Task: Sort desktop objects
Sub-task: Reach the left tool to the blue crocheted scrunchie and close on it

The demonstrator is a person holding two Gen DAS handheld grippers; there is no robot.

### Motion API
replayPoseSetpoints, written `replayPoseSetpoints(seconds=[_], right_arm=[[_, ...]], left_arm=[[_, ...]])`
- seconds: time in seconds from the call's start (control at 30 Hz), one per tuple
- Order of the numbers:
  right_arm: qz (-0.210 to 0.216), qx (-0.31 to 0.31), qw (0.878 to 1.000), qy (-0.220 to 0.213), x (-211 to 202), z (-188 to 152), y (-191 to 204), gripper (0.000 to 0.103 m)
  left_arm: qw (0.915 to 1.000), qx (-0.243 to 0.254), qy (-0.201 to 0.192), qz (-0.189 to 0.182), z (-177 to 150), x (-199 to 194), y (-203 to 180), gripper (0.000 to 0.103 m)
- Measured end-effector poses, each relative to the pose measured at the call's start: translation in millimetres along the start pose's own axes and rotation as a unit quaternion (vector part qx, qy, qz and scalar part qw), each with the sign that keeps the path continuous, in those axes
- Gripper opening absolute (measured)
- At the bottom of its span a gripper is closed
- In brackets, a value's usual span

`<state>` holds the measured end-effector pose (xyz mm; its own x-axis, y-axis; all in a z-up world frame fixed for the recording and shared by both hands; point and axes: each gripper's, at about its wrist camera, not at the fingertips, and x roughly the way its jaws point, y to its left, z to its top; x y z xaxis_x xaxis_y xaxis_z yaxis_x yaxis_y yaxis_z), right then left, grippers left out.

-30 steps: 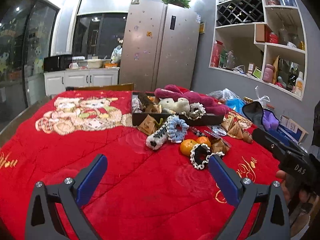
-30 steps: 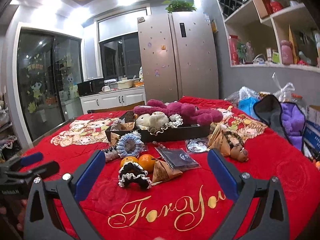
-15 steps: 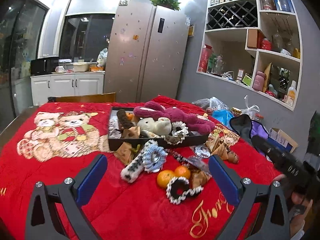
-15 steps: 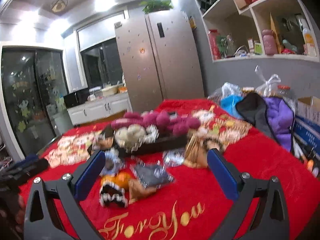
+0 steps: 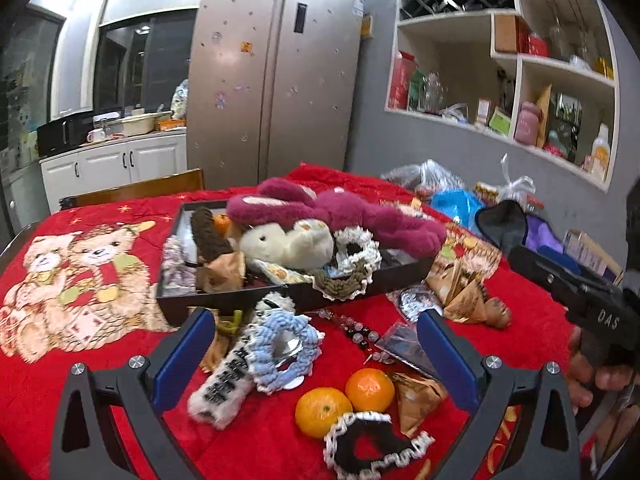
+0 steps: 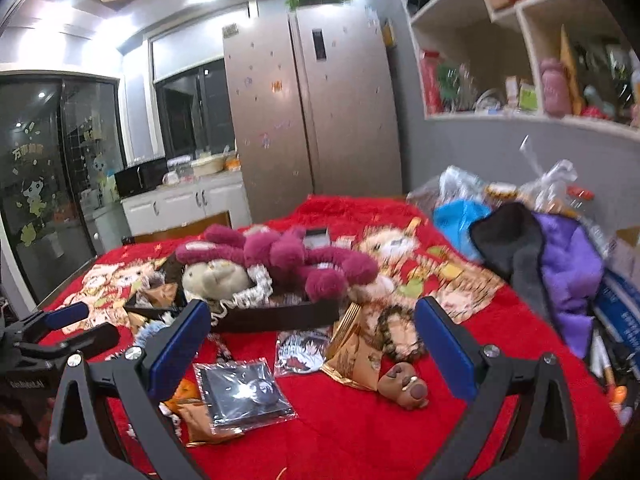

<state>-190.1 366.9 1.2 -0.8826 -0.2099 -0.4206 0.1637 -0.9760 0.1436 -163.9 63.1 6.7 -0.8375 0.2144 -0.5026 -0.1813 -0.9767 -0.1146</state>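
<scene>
A black tray (image 5: 280, 300) on the red cloth holds a magenta plush (image 5: 340, 208), a cream plush (image 5: 288, 242) and several scrunchies. In front of it lie a blue scrunchie (image 5: 286, 350), a black-and-white band (image 5: 224, 384), two oranges (image 5: 344, 398), a black lace scrunchie (image 5: 372, 444) and gold wrappers. My left gripper (image 5: 316, 344) hangs open above these loose items, holding nothing. My right gripper (image 6: 312, 340) is open too, over a clear packet (image 6: 244, 396), a round badge (image 6: 302, 352), a gold wrapper (image 6: 356, 356) and a brown figure (image 6: 404, 386).
Bags and a black-and-purple garment (image 6: 552, 276) crowd the table's right side by the grey wall. A wooden chair back (image 5: 136, 188) stands behind the far edge. Bare red cloth (image 6: 360, 432) lies near the front. The other gripper and a hand show at the right edge (image 5: 592, 312).
Both grippers have moved forward and closer to the tray and the loose items, which now look larger. Their jaws stayed open throughout. Nothing on the cloth has shifted.
</scene>
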Motion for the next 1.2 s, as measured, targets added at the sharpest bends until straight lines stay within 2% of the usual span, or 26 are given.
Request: replayPoseSetpoints(seconds=[0.07,0.17,0.23,0.33,0.4,0.57,0.63,0.7,0.77,0.9,0.97,1.0,1.07,1.17,1.2], right_arm=[[0.008,-0.002,1.000,0.018,17,-1,-2,0.096],[0.016,0.003,0.999,0.045,40,-6,-6,0.092],[0.006,0.009,0.998,0.060,54,-11,-10,0.090],[-0.001,0.023,0.996,0.088,71,-18,-15,0.090],[0.002,0.031,0.994,0.100,78,-20,-18,0.090],[0.011,0.047,0.992,0.117,83,-24,-23,0.090],[0.012,0.054,0.989,0.136,88,-27,-26,0.089],[0.014,0.058,0.988,0.140,89,-28,-27,0.083],[0.011,0.062,0.987,0.146,91,-29,-28,0.078],[0.003,0.064,0.987,0.148,91,-30,-29,0.063],[-0.006,0.056,0.986,0.154,92,-30,-27,0.051],[-0.007,0.052,0.986,0.156,91,-30,-26,0.047],[-0.010,0.044,0.986,0.163,93,-32,-24,0.031],[-0.007,0.041,0.986,0.162,92,-32,-23,0.027],[-0.008,0.039,0.986,0.161,92,-32,-22,0.027]], left_arm=[[0.9998,0.010,0.014,-0.008,1,15,-2,0.103],[0.9997,0.014,0.020,-0.010,0,28,-3,0.103],[0.9995,0.015,0.024,-0.014,-1,37,-2,0.103],[0.9975,0.012,0.066,-0.023,-4,54,0,0.103],[0.9965,-0.002,0.081,-0.022,-5,59,6,0.103],[0.9962,-0.025,0.080,-0.024,-6,57,16,0.103],[0.9948,-0.028,0.095,-0.022,-8,62,17,0.103],[0.9946,-0.029,0.100,-0.009,-7,65,16,0.103],[0.9948,-0.025,0.098,-0.013,-7,64,15,0.102],[0.9952,-0.029,0.093,0.009,-7,61,17,0.086],[0.9953,-0.033,0.089,0.019,-7,59,20,0.072],[0.9952,-0.035,0.088,0.023,-7,58,21,0.068],[0.9949,-0.033,0.088,0.036,-8,56,23,0.053],[0.9942,-0.023,0.090,0.055,-8,54,24,0.038],[0.9941,-0.021,0.091,0.056,-8,54,24,0.037]])
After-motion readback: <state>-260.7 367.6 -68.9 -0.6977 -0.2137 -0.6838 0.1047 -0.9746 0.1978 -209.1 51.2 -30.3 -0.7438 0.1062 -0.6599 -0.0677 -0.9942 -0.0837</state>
